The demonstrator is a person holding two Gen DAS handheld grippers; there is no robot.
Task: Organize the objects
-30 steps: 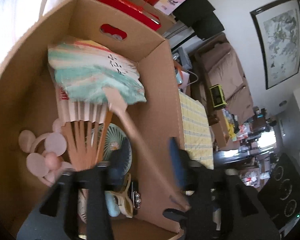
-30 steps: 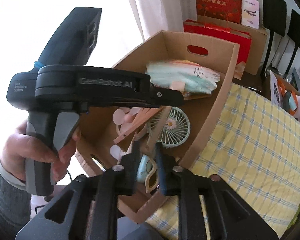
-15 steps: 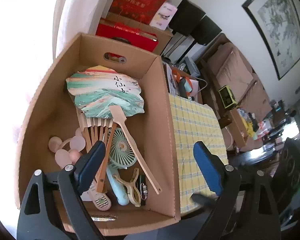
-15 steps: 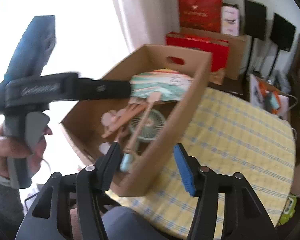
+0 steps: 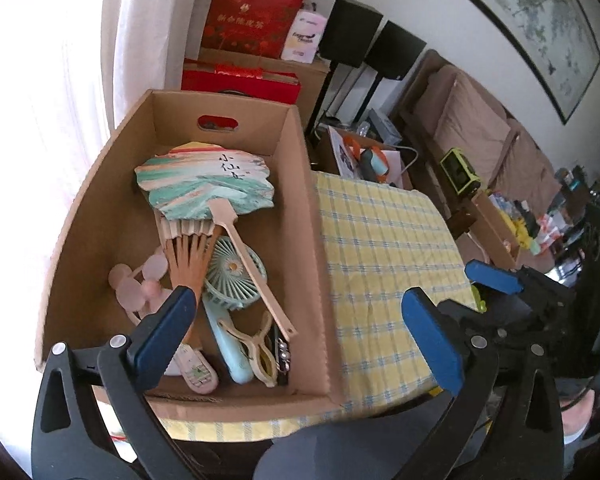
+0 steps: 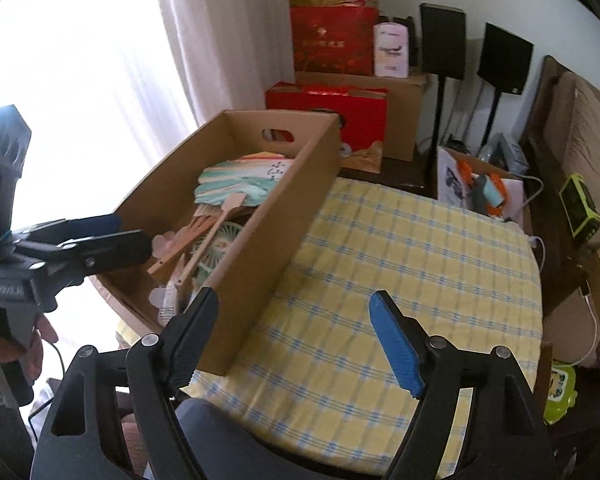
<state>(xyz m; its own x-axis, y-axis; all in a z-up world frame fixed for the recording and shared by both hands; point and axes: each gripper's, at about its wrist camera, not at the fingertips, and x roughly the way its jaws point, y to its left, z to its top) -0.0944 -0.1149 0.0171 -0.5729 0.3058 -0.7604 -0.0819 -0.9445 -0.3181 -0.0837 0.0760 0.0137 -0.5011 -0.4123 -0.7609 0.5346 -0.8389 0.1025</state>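
Observation:
A cardboard box (image 5: 300,184) stands on the left of a table with a yellow checked cloth (image 5: 384,240); it also shows in the right wrist view (image 6: 300,184). Inside lie a teal painted paddle fan (image 5: 204,188), a wooden folding fan (image 5: 188,256), a teal handheld fan (image 5: 236,276), a pink mouse-ear fan (image 5: 136,284) and clips (image 5: 260,348). My left gripper (image 5: 300,336) is open and empty above the box's near corner. My right gripper (image 6: 296,340) is open and empty over the cloth, beside the box. The left gripper also shows in the right wrist view (image 6: 92,236).
Red gift boxes (image 6: 332,40) and cardboard cartons (image 6: 400,112) stand behind the table by the curtain. Two black speakers on stands (image 6: 444,40) are at the back. A sofa (image 5: 472,128) and cluttered items lie to the right.
Both grippers have pulled up and back from the box. The right gripper has opened and swung right over the cloth. The left gripper has opened wider.

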